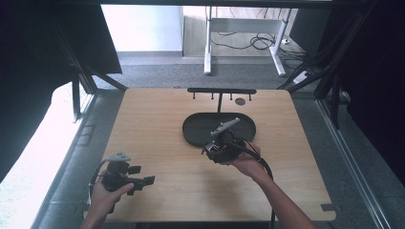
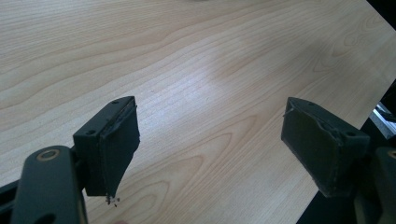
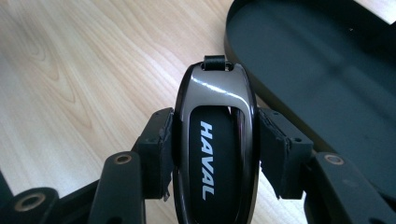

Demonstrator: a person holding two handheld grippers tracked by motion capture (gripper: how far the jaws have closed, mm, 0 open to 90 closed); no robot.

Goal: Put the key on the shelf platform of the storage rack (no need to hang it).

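right gripper [image 3: 215, 144] pinches key fob [image 3: 215, 154] (HAVAL) | left gripper [image 2: 210, 149] jaws spread | wooden table [image 1: 153, 124], grey carpet [image 1: 157, 71]

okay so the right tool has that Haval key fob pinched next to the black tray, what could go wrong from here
The key fob looks glossy and rounded, and the right tool grips it only by its sides, so it might slip or twist out. It sits close to the rim of the black tray, so a careless move could knock the fob against it. The left tool is open over bare table, too far off to catch it.
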